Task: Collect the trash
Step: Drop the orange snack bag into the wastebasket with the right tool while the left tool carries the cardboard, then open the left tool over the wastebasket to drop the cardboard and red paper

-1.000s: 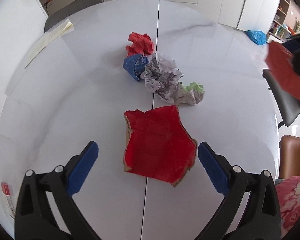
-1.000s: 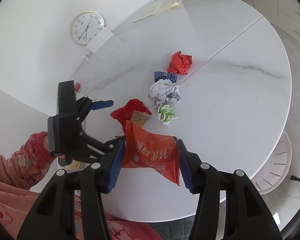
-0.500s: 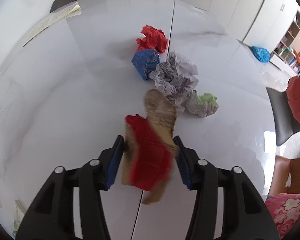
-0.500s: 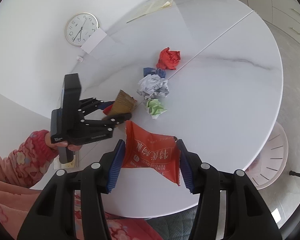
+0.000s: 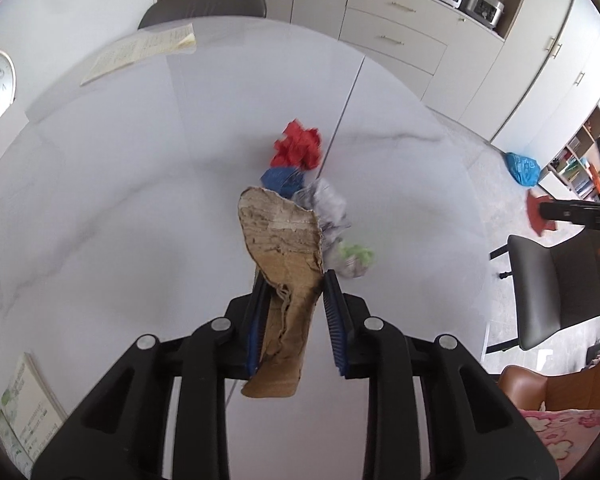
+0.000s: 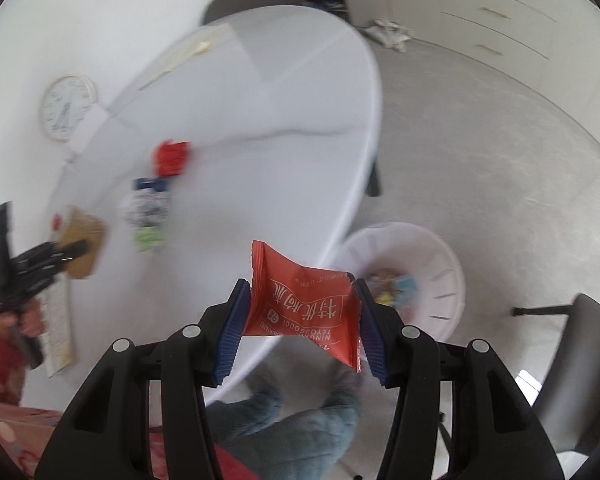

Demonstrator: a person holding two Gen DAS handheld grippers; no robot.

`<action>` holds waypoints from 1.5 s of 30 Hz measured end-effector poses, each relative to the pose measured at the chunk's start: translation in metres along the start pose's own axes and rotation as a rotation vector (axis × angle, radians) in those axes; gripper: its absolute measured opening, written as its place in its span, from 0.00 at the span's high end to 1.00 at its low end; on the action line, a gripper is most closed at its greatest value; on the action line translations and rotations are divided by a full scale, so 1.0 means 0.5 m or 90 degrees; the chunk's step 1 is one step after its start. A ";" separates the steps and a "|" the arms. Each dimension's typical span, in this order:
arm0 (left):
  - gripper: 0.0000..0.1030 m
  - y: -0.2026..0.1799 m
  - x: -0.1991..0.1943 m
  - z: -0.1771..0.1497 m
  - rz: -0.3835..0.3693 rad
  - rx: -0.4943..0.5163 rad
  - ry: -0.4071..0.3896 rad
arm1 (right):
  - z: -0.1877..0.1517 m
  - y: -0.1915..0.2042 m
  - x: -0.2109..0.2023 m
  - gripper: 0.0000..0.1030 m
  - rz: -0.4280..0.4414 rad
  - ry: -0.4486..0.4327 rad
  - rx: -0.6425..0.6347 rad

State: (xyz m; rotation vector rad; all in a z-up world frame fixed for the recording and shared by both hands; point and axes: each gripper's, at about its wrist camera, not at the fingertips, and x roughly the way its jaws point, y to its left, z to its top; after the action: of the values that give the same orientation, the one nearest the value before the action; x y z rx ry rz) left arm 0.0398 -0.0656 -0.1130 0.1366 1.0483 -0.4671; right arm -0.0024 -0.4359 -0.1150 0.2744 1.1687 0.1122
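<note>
Red wrapper point(image 6: 304, 308) clamped between the jaws of the right gripper point(image 6: 302, 326), held off the counter's edge, near and above the white basket point(image 6: 440, 252) on the floor. Step in hand: carrying to the bin; next move likely calls for centring over the basket, then letting go. Left gripper point(image 5: 294, 312), jaws just closing, pinches one torn cardboard scrap point(image 5: 284, 256) lifted above the counter point(image 5: 120, 200). Four crumpled balls remain there: red point(image 5: 298, 150), blue point(image 5: 280, 180), grey-white point(image 5: 330, 204), green-tinged point(image 5: 354, 258). One basket, some litter already inside.
</note>
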 end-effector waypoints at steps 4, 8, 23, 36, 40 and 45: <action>0.74 -0.073 -0.039 0.034 -0.018 0.024 -0.020 | -0.007 -0.093 0.071 0.48 -0.079 0.033 0.020; 0.73 -0.177 -0.053 0.064 -0.041 0.062 -0.030 | -0.015 -0.158 0.163 0.42 -0.083 0.075 0.041; 0.71 -0.519 0.094 0.161 -0.127 0.180 0.021 | -0.001 -0.289 0.066 0.06 -0.131 0.023 0.111; 0.14 -0.613 0.239 0.165 -0.104 0.165 0.095 | 0.020 -0.333 -0.064 0.03 -0.128 -0.048 0.134; 0.09 -0.599 0.226 0.168 -0.100 0.147 0.091 | 0.023 -0.328 -0.056 0.03 -0.119 -0.039 0.134; 0.09 -0.570 0.181 0.171 -0.078 0.113 0.065 | 0.042 -0.286 -0.066 0.03 -0.108 -0.045 0.108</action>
State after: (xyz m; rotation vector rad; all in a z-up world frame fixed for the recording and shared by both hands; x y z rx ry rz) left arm 0.0218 -0.3761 -0.1165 0.2574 1.1185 -0.6707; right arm -0.0039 -0.5843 -0.1167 0.3249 1.1285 -0.1452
